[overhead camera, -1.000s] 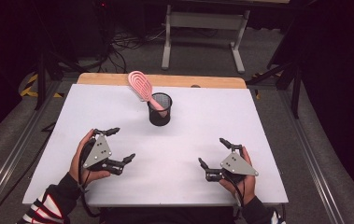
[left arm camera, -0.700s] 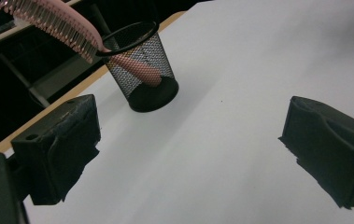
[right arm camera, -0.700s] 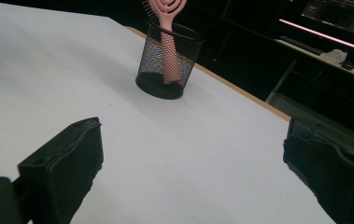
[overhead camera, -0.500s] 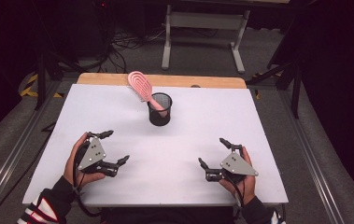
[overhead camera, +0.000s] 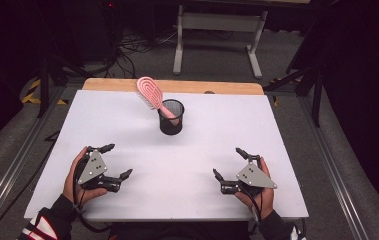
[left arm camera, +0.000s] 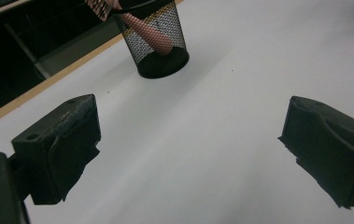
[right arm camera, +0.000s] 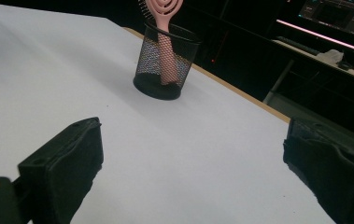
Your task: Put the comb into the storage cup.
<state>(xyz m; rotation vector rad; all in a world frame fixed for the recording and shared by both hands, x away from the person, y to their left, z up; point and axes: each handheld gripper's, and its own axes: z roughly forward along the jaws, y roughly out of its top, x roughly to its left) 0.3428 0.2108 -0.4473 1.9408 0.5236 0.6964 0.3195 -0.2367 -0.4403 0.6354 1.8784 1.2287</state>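
Pink hairbrush (overhead camera: 152,95) stood handle-down in black mesh cup (overhead camera: 171,117), just above centre of the high view, head leaning toward upper left past the rim, likely propped so for an easy grasp from above. Cup upright on white worktop (overhead camera: 207,145), well apart from both hands. Left hand-held gripper (overhead camera: 111,161) at lower left, jaws spread wide and holding nothing, aimed at the cup. Right hand-held gripper (overhead camera: 229,161) at lower right, likewise wide and unloaded, resting low, seemingly poised before a reach. Worktop otherwise bare, wooden strip (overhead camera: 217,86) along far edge. Beyond, dim room: grey floor, tangled cables (overhead camera: 142,42) at upper left, pale stand legs (overhead camera: 217,22) at top centre.
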